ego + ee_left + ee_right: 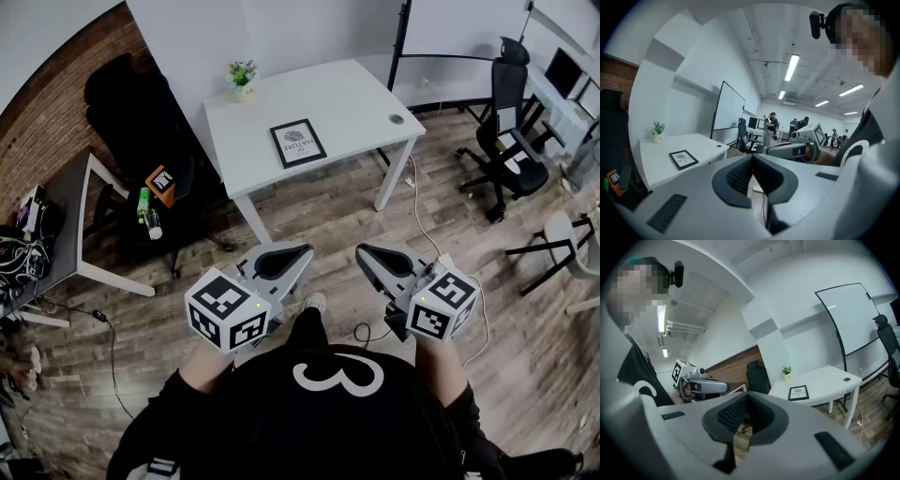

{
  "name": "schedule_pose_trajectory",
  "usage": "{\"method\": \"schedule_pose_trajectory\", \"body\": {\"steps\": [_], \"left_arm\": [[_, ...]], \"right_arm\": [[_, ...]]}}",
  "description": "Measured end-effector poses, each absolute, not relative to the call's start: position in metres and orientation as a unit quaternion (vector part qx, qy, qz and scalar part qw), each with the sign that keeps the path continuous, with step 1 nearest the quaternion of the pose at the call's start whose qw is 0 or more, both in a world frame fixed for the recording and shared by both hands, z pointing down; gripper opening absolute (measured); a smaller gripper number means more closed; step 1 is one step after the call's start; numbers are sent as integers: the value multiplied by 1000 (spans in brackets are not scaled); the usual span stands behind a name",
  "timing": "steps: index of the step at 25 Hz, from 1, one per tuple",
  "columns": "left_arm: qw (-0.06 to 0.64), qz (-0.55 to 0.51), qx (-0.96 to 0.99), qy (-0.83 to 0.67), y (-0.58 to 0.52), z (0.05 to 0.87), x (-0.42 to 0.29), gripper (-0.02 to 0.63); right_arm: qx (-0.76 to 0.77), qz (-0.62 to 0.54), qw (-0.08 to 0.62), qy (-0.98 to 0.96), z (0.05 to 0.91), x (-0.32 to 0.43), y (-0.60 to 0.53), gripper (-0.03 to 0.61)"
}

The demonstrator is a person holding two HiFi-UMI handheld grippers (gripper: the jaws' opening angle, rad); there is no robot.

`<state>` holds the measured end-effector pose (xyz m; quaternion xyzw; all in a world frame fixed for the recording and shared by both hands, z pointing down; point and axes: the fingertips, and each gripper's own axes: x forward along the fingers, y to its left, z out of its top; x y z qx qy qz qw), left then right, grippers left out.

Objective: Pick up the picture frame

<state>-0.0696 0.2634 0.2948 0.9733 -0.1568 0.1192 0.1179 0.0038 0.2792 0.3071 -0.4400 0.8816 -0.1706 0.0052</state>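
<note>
Holding both grippers out at waist level, the person stands on the wooden floor (337,211) facing a white table (356,98). The left gripper (296,252) has its jaws pressed together with nothing between them, and the right gripper (367,253) shows the same, jaws together and empty. Both hang over the floor, side by side, well short of the table.

The picture frame (298,142) lies flat on the table, near the front edge and about midway along it, black border around a pale print. It is untouched. A small potted plant (243,79) stands at the back left corner, well apart from the frame, and a small round thing (396,119) sits near the right edge.

Only open floor lies between the jaws and the table's front edge, and a white cable (424,225) trails across the boards by the right table leg (391,178). To the left, a black chair (127,98) stands against the brick wall (52,112), and near it are a green bottle (143,201) and an orange box (161,184). A grey side table (67,220) at far left carries dark clutter. To the right a black office chair (504,131) stands well clear, with a whiteboard (464,28) behind it. In the left gripper view, several people (772,124) stand far off across the room.
</note>
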Motion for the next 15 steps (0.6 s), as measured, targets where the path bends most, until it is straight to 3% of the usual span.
{"method": "schedule_pose_trajectory", "body": {"steps": [15], "left_arm": [[114,102,978,-139,266,280,-55,17]], "right_arm": [[-460,-150,21,875,286,14,273,23]]}}
